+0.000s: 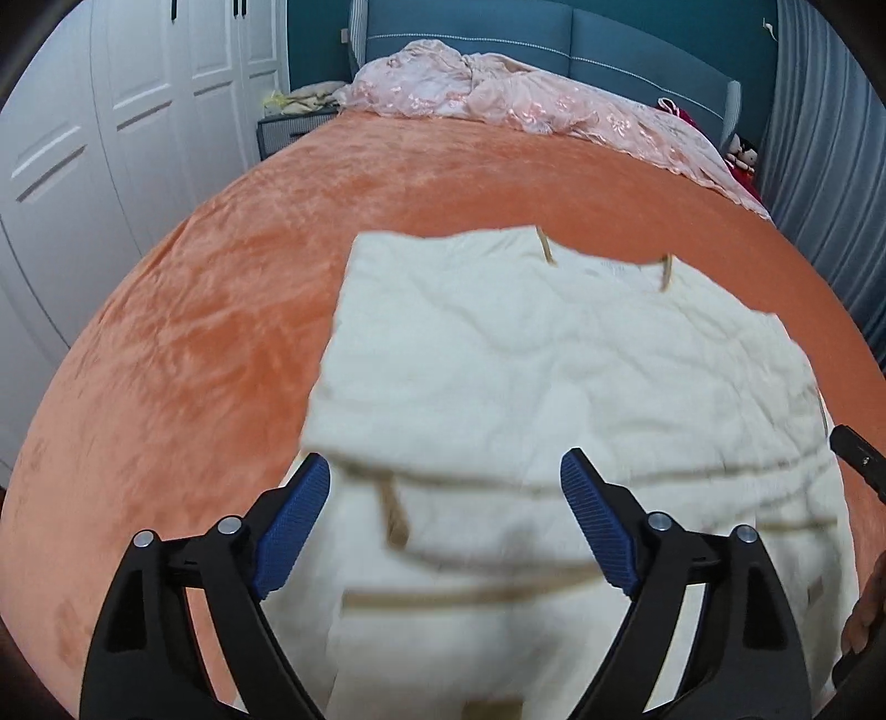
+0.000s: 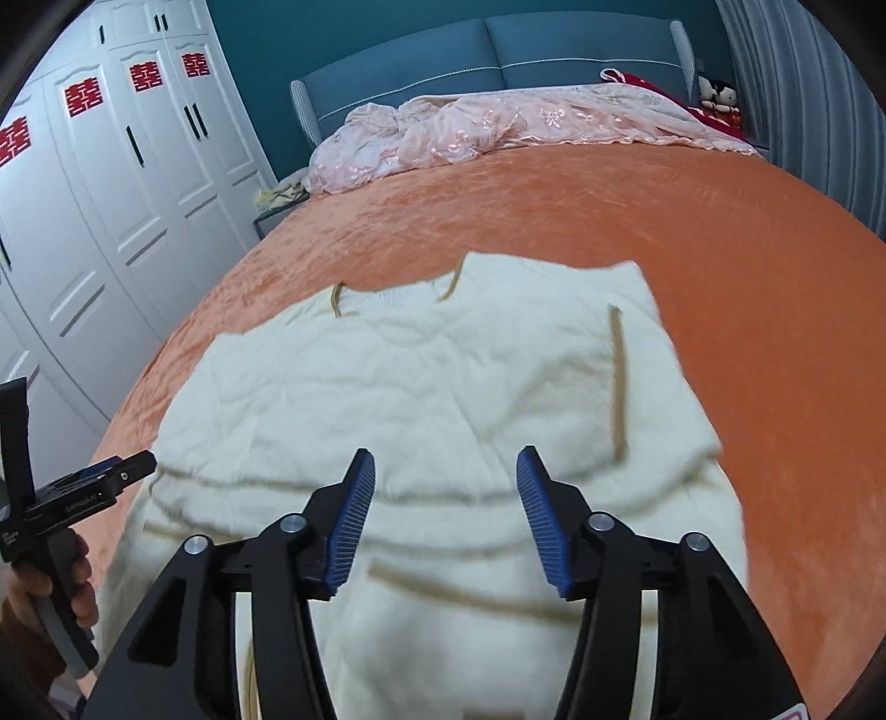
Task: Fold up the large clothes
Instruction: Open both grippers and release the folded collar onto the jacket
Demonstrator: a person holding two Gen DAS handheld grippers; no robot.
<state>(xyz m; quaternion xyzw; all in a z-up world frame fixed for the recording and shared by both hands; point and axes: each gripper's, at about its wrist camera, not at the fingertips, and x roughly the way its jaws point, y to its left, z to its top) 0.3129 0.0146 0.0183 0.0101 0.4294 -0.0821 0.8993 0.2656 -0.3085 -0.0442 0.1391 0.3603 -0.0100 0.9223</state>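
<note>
A cream sweater (image 1: 554, 387) lies spread on the orange bed (image 1: 194, 332), near the foot end, its tan-trimmed neck (image 2: 396, 296) towards the headboard (image 2: 498, 50). Its near part is folded over in layers, with tan bands showing across the folds.

Left of the sweater stands a white wardrobe (image 2: 111, 194) with red paper cutouts on its doors. Beyond the sweater, against the headboard, a pink quilt (image 1: 498, 94) lies bunched up.

The left gripper (image 1: 446, 482) hangs over the sweater's near left part, its blue pads (image 1: 293, 520) spread wide with nothing pinched; cloth shows below the gap. In the right wrist view a hand (image 2: 50, 587) grips its handle just left of the sweater.

The right gripper (image 2: 446, 479) hangs over the sweater's near right part, pads (image 2: 351, 520) apart as well, gripping nothing. Right of the sweater, by the headboard's far corner, sit a red cloth (image 2: 637, 80) and a small doll (image 2: 720, 91).
</note>
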